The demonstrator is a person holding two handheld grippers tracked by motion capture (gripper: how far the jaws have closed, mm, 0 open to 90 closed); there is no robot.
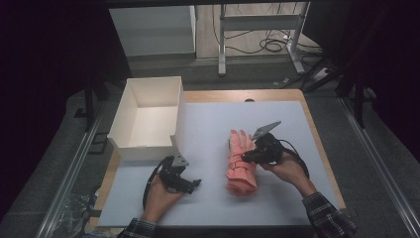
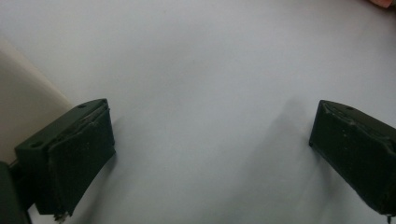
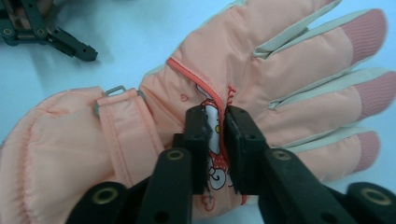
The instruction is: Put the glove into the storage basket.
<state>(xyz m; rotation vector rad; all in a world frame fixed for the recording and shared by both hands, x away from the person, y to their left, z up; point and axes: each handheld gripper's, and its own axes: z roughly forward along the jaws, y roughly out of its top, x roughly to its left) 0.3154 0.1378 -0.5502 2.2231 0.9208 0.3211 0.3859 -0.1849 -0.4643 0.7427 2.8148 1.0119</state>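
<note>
Two black jaws of the right hand-held gripper (image 3: 215, 140) stood close together over the back of a pink padded glove (image 3: 196, 107), a narrow slit between them in which the cartoon print and a thin fold of the fabric showed; whether the pads still pressed on that fold I could not tell. In the high view this hand-held gripper (image 1: 247, 154) lay across the middle of the glove (image 1: 240, 163), held by the person's right hand (image 1: 287, 168). The glove lay flat on the white sheet of the worktop (image 1: 277, 119), fingers pointing away from the person and the strapped cuff toward them. Well apart to its left, the left hand-held gripper (image 1: 194, 184) rested low over the bare sheet, its jaws spread wide with nothing between them. Behind it an open white box (image 1: 143, 144) stood at the sheet's far left corner.
</note>
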